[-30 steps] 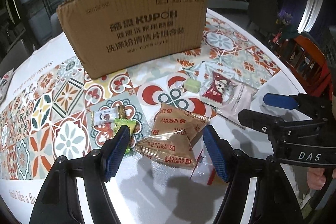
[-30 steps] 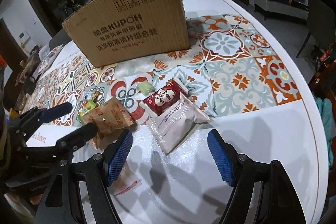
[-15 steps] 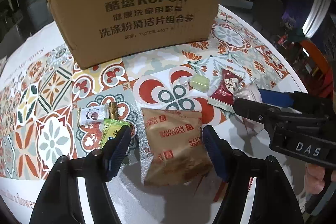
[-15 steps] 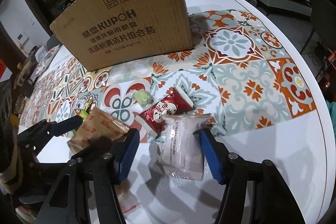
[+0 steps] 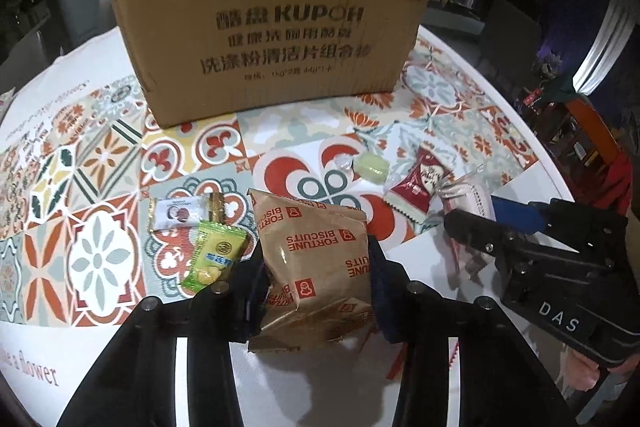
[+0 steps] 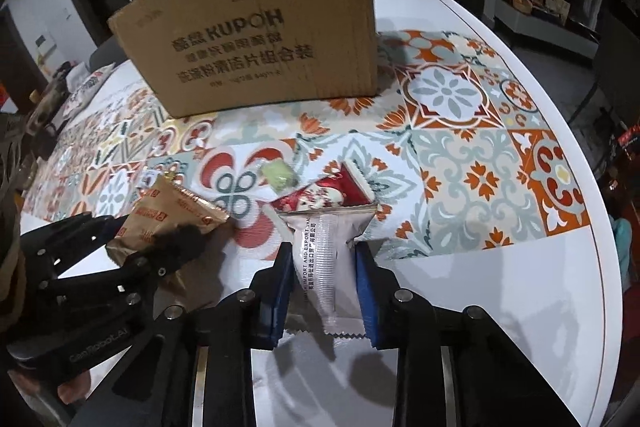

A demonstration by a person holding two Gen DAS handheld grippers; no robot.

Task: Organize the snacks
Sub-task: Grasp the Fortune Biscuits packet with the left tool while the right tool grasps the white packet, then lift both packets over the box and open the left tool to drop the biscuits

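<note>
The brown Fortune Biscuits packet point(image 5: 320, 259) is sitting between the left gripper's point(image 5: 316, 291) pads, which are closing and pressing its sides; the pale clear-wrapped packet point(image 6: 324, 255) is being squeezed likewise by the closing right gripper point(image 6: 324, 291); both are lying on the tiled tablecloth point(image 5: 100, 163), with the cardboard box point(image 5: 272, 27) standing well behind.
</note>
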